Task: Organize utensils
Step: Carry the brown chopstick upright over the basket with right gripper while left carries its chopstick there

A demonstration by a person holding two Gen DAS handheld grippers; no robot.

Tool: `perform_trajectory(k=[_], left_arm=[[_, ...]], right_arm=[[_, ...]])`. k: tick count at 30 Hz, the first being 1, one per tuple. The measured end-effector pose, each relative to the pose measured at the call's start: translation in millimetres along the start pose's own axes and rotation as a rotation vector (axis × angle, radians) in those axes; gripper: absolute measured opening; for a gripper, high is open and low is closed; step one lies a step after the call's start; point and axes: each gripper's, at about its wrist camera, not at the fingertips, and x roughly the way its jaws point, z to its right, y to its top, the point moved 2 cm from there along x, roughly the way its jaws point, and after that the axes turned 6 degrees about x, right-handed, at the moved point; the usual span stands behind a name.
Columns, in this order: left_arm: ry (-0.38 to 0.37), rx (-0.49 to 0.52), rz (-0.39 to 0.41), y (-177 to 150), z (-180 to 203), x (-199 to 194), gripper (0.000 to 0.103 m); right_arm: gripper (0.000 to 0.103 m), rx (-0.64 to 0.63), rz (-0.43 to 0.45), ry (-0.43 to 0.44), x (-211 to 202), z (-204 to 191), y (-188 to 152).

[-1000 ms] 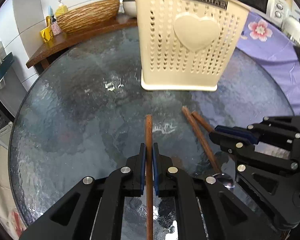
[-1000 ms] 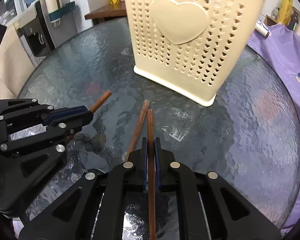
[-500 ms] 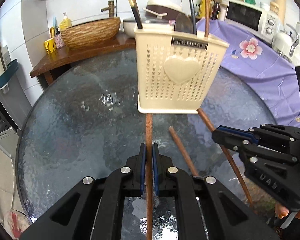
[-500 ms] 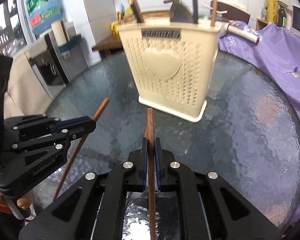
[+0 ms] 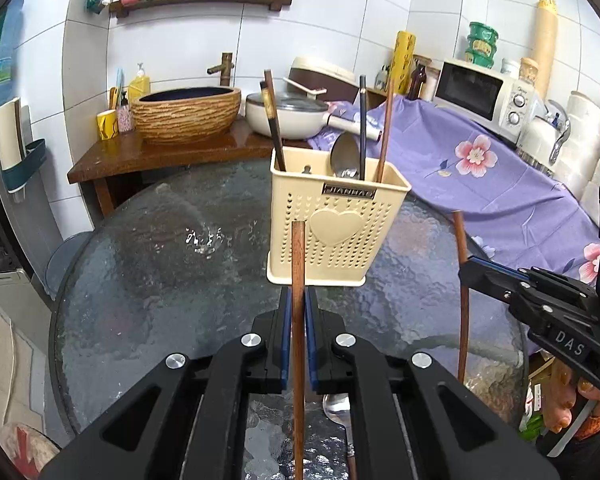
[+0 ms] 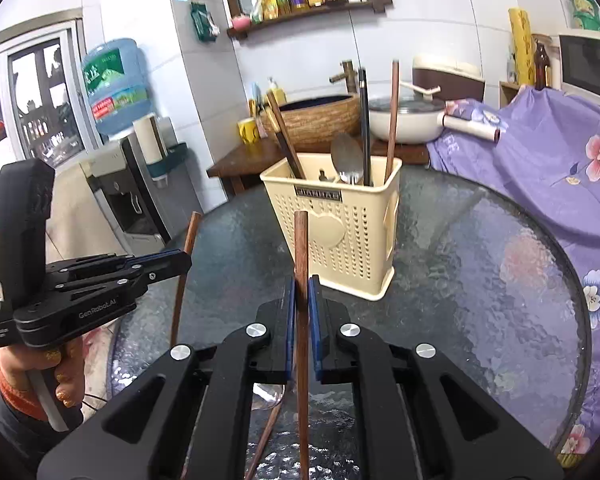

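Left gripper [image 5: 296, 320] clamped on brown chopstick [image 5: 298, 264], long axis pointing far, toward cream utensil holder [image 5: 336, 228] standing on glass table [image 5: 160, 280]. Right gripper [image 6: 301, 312] clamped on second chopstick [image 6: 301, 248], same heading, above table.

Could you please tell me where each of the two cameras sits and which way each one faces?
Left wrist: on the left gripper, looking along its chopstick at the cream holder; the right gripper and a hand show at right.
Right wrist: on the right gripper, facing the holder; the left gripper and its hand show at left.
Shared: holder, glass table, each other's gripper.
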Motion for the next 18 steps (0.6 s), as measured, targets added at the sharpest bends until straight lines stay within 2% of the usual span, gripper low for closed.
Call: perform_trajectory(k=[6,18], left_arm=[[-0.004,0.005,0.016,2,1,-8,0.007],[-0.017,-0.007,0.017,-1,-2,-10,0.007]], right_arm=[[0.007,0.003,0.033,0.004,-17,-1,5],[0.007,-0.010,0.049,-0.006,-24,-4,8]])
